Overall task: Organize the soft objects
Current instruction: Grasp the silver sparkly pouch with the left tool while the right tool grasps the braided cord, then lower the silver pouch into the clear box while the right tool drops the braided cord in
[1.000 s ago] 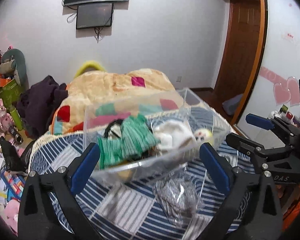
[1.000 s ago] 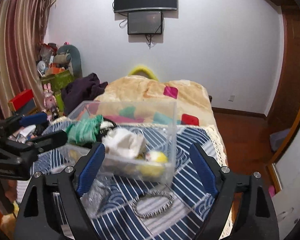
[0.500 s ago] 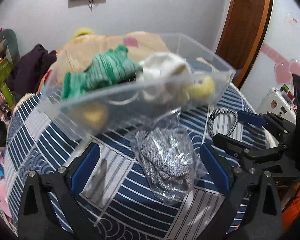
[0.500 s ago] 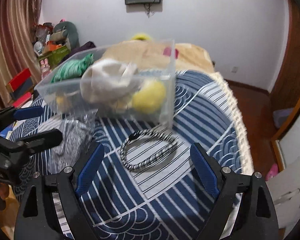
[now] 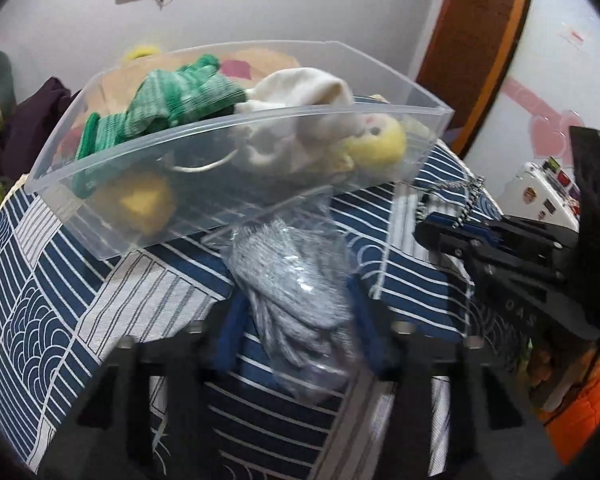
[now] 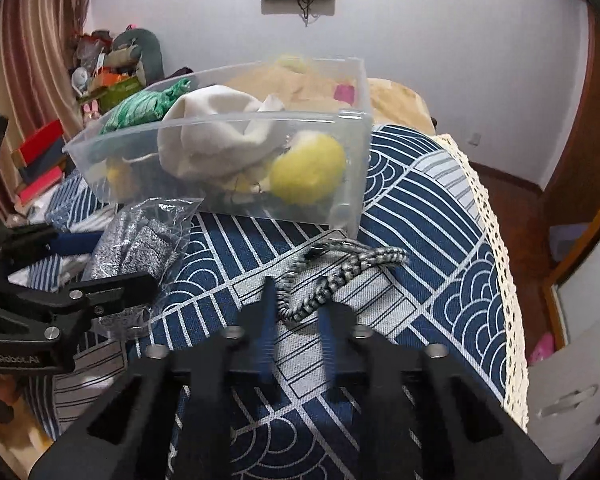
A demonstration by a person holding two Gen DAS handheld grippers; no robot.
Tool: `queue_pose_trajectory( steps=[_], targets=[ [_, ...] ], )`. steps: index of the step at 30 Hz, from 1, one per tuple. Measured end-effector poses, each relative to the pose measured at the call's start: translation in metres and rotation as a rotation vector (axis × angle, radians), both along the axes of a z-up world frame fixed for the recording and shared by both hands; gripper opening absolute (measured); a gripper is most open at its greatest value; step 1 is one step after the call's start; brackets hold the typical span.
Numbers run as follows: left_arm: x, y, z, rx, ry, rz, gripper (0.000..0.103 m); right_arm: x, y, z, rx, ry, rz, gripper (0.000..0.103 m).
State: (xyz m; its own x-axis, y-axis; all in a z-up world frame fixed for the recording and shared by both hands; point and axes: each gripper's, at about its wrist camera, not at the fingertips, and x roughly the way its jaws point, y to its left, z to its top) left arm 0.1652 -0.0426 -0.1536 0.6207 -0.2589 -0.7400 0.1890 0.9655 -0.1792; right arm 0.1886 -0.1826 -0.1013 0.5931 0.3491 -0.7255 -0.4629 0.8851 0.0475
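A clear plastic bin (image 5: pixel 236 128) (image 6: pixel 228 128) on the blue patterned cloth (image 6: pixel 420 216) holds a green knit piece (image 5: pixel 172 100), a white cloth (image 6: pixel 216 128) and yellow plush balls (image 6: pixel 308 172). In front of it lies a clear bag of grey knit fabric (image 5: pixel 300 292) (image 6: pixel 140 240). My left gripper (image 5: pixel 298 328) is shut on this bag. A black-and-white braided band (image 6: pixel 332 276) lies on the cloth to the right. My right gripper (image 6: pixel 298 312) is shut on the band's near end.
The right gripper shows at the right of the left wrist view (image 5: pixel 520 248); the left gripper shows at the left of the right wrist view (image 6: pixel 60 300). A quilt (image 6: pixel 396 96) lies behind the bin. Clutter (image 6: pixel 112 64) stands at far left. The cloth's lace edge (image 6: pixel 496 240) drops to floor.
Both grippers moved down and forward to the cloth and went from wide open to shut, the left on the grey knit bag, the right on the braided band.
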Motion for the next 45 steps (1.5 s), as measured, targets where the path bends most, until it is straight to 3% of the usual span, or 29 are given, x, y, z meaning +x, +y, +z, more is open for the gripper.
queue_pose_trajectory(
  steps=[6,20,29,36,45],
  targets=[
    [-0.014,0.003,0.013,-0.008,-0.038,-0.006,0.028,-0.012,-0.012,0.004,0.042,-0.008,0.001,0.007],
    [-0.034,0.046,0.073,-0.067,-0.234,0.061,0.027,-0.025,0.001,0.066,0.112,-0.180,0.036,0.007],
    [-0.014,0.064,0.100,-0.064,-0.309,0.114,0.027,-0.013,0.030,0.090,0.155,-0.262,0.069,0.007],
    [0.016,0.081,0.092,-0.038,-0.276,0.156,0.027,0.002,0.052,0.092,0.177,-0.269,0.101,0.007],
    [0.059,0.090,0.065,-0.054,-0.185,0.172,0.028,0.040,0.087,0.064,0.126,-0.165,0.136,0.007]
  ],
)
